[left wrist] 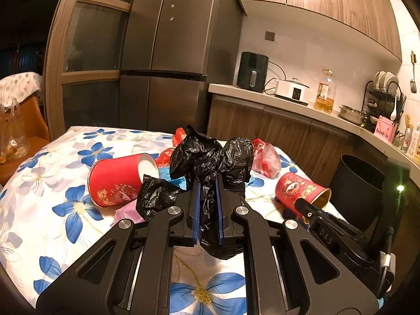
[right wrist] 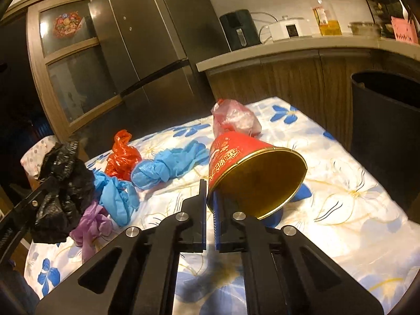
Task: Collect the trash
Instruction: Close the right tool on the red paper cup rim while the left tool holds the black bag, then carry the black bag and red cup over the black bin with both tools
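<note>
In the left wrist view the left gripper [left wrist: 208, 204] is clenched on a crumpled black plastic bag [left wrist: 210, 157] held over the flowered tablecloth [left wrist: 52, 210], with a red paper cup [left wrist: 118, 181] on its side to the left and the black bin [left wrist: 359, 183] standing off the table's right edge. In the right wrist view the right gripper [right wrist: 210, 215] pinches the rim of a second red cup [right wrist: 252, 173]; by my reading collection is barely begun, since the blue bags [right wrist: 157, 168], orange bag [right wrist: 122, 155], purple bag [right wrist: 89, 223] and pink bag [right wrist: 233, 118] lie uncollected
</note>
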Available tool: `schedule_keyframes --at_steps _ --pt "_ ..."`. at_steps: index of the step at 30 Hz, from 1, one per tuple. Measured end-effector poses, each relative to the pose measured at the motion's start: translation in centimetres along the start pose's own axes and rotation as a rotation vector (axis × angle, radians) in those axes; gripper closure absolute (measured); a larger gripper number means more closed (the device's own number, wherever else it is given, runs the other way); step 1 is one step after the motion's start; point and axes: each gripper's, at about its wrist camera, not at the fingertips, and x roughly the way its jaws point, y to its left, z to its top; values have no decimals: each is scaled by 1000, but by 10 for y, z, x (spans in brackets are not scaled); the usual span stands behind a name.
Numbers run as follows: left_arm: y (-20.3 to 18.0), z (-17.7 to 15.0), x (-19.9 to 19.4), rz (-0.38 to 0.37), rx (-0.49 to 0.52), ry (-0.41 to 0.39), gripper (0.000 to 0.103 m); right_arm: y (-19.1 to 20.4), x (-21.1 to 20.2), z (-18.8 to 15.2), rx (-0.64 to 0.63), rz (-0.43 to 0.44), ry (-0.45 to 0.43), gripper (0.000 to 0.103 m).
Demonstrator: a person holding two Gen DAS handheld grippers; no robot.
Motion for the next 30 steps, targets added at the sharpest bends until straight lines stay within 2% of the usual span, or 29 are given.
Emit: schedule_keyframes --at_steps 12,17,24,30 --pt "-28 5 0 -36 40 7 93 -19 -58 17 -30 -34 -95 98" --pt "-58 10 -2 -76 72 -4 93 -38 -81 25 -23 -60 -130 98" --pt "-107 14 8 -181 98 16 93 -72 -106 37 -18 -124 -167 98" --pt "-154 18 13 -246 146 -8 93 -99 -121 48 -18 -187 -208 98"
